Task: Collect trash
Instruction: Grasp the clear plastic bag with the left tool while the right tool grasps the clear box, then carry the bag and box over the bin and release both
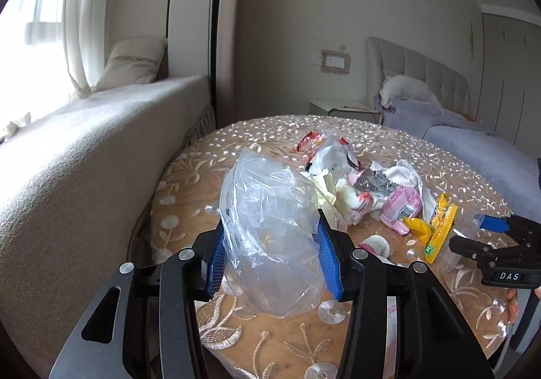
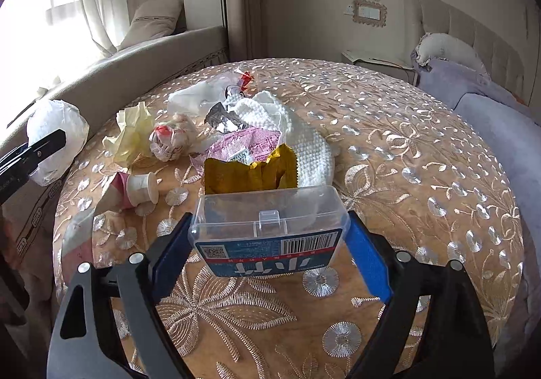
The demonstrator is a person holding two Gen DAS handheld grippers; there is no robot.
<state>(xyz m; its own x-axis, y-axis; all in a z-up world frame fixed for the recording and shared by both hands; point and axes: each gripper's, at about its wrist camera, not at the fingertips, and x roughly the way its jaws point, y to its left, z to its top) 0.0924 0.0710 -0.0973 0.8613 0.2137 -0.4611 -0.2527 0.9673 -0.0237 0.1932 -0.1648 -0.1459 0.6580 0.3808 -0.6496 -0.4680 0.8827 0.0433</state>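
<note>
Two grippers are recorded over a round table (image 2: pixel 422 155) laid with an embroidered cloth. A crumpled clear plastic bag (image 1: pixel 270 230) is pinched between the blue pads of the left gripper (image 1: pixel 270 253), just above the cloth. A clear plastic box (image 2: pixel 270 226) with a barcode label is bracketed by the widely spread right gripper (image 2: pixel 270 253); whether its pads touch the box cannot be told. Remaining trash is heaped mid-table: a yellow wrapper (image 1: pixel 436 230), pink wrapper (image 2: pixel 247 145), white knitted cloth (image 2: pixel 304 142) and crumpled yellowish paper (image 2: pixel 132 135).

A home bedroom: a bed (image 1: pixel 473 142) with padded headboard (image 1: pixel 422 74) and pillow (image 1: pixel 402 88), a nightstand (image 1: pixel 341 106) just beside the bed, a curtained window (image 1: pixel 40 40) farther off.
</note>
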